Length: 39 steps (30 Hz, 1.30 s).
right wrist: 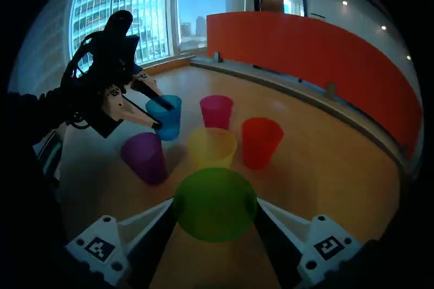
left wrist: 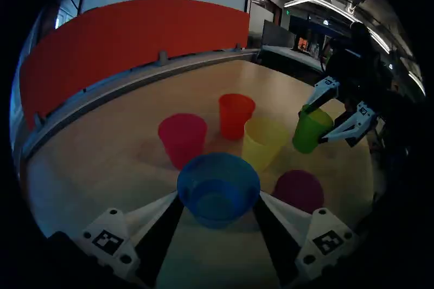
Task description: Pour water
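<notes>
left gripper (left wrist: pixel 218 196) is gripping the blue cup (left wrist: pixel 217 178) and right gripper (right wrist: pixel 215 202) is gripping the green cup (right wrist: pixel 214 216), both near the yellow cup (left wrist: pixel 263 140) and purple cup (left wrist: pixel 298 190) standing on the wooden table (left wrist: pixel 108 148).

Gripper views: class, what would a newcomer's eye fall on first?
The blue cup clamped in the left gripper and the green cup clamped in the right gripper, each big in its own view. Near them a pink cup, orange cup, yellow cup and purple cup cluster on the wooden table, a red panel behind.
</notes>
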{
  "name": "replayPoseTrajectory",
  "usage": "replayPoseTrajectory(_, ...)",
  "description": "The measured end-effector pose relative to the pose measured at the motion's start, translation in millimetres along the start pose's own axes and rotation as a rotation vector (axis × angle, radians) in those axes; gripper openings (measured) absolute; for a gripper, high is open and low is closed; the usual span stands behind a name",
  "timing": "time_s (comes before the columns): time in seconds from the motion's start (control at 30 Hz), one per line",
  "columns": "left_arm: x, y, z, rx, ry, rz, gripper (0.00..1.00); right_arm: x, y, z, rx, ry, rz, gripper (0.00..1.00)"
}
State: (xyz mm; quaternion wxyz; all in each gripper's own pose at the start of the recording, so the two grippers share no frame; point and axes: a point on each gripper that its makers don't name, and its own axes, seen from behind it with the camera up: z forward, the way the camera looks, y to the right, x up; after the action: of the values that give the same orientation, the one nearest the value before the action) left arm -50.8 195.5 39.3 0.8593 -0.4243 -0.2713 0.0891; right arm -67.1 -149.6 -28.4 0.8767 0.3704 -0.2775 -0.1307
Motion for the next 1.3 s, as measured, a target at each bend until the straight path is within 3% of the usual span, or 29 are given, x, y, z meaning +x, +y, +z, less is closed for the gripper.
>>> replayPoseTrajectory(0.63,51,1.5,-40.3,0.047,0.183,-0.013,0.84,54,2,-21.5,-0.038,0.117,-0.044,0.92)
replayPoseTrajectory(1.3,103,1.9,-90.0,0.091,0.374,-0.033,0.84,116,-6,-47.1,-0.06,0.299,-0.072,0.92)
